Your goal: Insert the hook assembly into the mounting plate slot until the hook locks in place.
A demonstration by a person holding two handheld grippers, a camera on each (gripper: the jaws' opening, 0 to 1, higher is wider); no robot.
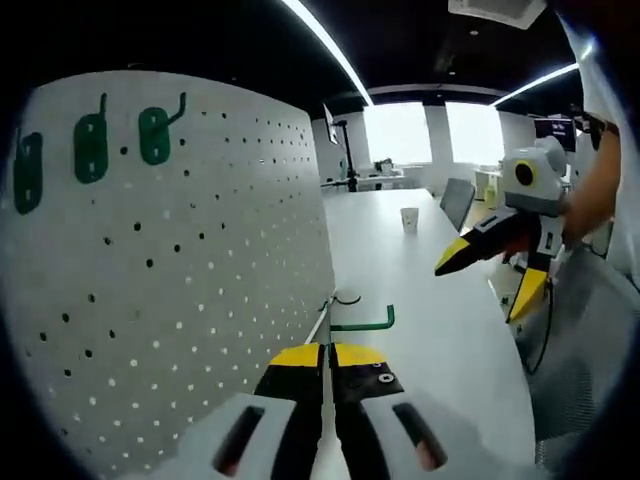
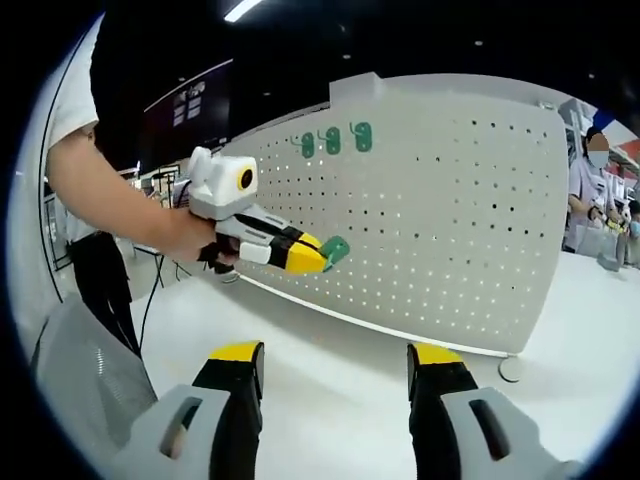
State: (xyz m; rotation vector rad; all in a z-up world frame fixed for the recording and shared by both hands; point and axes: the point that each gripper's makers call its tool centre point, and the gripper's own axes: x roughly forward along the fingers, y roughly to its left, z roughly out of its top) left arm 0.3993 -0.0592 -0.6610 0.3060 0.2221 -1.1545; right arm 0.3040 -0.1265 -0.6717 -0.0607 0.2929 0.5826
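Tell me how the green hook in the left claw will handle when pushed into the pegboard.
Green hook: likely stiff, since its thin arm runs straight. Probably light, being small beside the left claw. Held by one end, it may twist.

I see a long white table (image 1: 420,300) carrying an upright white pegboard (image 2: 450,210) along one side. Far down the table stands a paper cup (image 1: 409,219), well apart from the board.
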